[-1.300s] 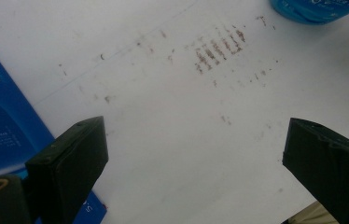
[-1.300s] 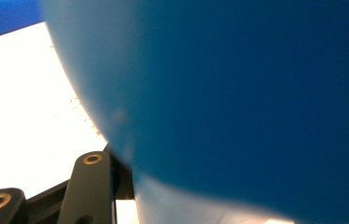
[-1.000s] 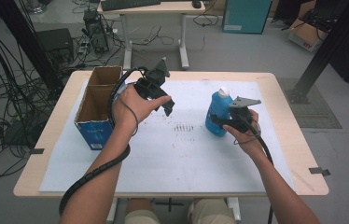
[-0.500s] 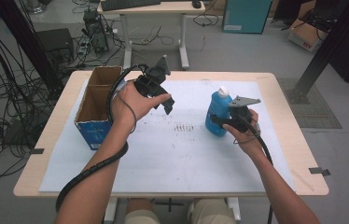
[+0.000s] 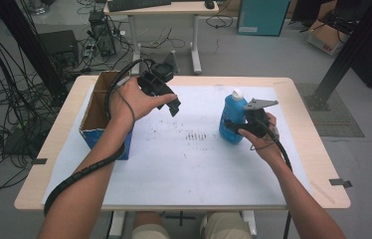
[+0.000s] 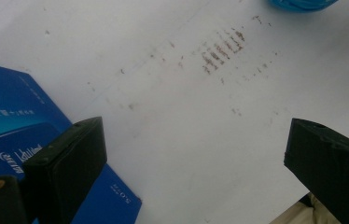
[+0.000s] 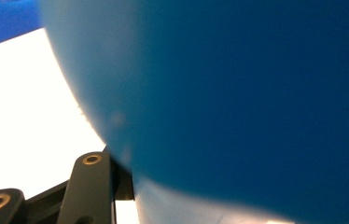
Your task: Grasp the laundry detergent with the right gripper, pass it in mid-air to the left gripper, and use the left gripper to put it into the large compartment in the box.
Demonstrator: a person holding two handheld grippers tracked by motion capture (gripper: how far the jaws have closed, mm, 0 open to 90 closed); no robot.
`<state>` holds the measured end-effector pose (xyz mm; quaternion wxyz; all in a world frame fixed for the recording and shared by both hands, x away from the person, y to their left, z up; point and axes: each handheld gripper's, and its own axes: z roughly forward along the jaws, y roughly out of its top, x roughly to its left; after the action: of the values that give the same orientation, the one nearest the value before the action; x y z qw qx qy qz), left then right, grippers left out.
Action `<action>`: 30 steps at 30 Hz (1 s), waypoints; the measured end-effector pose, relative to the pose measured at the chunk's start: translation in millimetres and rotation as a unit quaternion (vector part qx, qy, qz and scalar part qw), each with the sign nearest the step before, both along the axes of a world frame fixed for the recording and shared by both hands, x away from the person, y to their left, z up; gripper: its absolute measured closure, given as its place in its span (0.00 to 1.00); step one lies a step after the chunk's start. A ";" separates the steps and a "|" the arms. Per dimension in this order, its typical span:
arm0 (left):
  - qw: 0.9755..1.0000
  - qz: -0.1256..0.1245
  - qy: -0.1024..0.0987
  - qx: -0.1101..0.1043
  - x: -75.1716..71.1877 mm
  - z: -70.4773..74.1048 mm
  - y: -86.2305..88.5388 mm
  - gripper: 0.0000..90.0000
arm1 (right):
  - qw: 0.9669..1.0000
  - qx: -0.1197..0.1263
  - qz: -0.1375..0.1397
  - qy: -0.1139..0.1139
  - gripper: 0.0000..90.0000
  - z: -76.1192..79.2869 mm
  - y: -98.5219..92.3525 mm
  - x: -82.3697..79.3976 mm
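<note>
- Blue bottle [image 5: 232, 119] with a white cap stands upright on the white sheet [image 5: 189, 164] covering the table [image 5: 318, 164], right of centre, near the patch of brown smudges [image 5: 196, 135].
- Right gripper [image 5: 231, 124] comes at the bottle from its right side, its jaws closed on the lower body; the person's right hand [image 5: 261, 137] wraps the black handle, with the grey plate on top.
- In the right gripper view the bottle's blue wall [image 7: 238, 102] sits pressed right up against the camera, one black jaw link showing at the bottom left.
- Left gripper [image 5: 174, 104] is held in the air above the sheet, just right of the open cardboard box [image 5: 102, 117], pointing down towards the smudges.
- Its jaws stand wide apart and hold nothing; in the left gripper view only the stained sheet [image 6: 186, 116] lies between them, with the box's blue side [image 6: 14, 135] at the left.
- Bottle and box are well apart.
</note>
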<state>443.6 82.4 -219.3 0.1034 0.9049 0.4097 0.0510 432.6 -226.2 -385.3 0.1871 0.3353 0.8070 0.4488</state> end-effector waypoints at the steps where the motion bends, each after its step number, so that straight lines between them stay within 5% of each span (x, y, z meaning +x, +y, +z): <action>1: 1.000 -0.004 -0.002 0.001 0.4 2.1 0.7 0.07 | 1.000 0.000 0.002 0.000 0.50 1.9 0.6 0.4; 12: 0.998 -0.063 -0.007 0.014 4.9 17.6 6.4 0.07 | 0.999 0.002 0.039 0.009 0.49 29.9 17.4 5.4; 21: 0.993 -0.117 -0.009 0.031 4.1 33.1 5.1 0.07 | 0.997 0.001 0.070 0.026 0.49 40.5 36.5 7.0; 23: 0.989 -0.140 -0.011 0.038 2.7 37.5 2.9 0.07 | 0.996 -0.005 0.087 0.028 0.49 42.8 45.4 6.7; 30: 0.987 -0.156 -0.007 0.040 3.2 43.8 0.5 0.06 | 0.991 -0.002 0.124 0.039 0.49 49.4 68.3 4.5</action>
<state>446.8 82.9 -175.4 0.0764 0.9608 0.2602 0.0571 437.1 -157.9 -335.9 0.0993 0.2490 0.8499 0.4536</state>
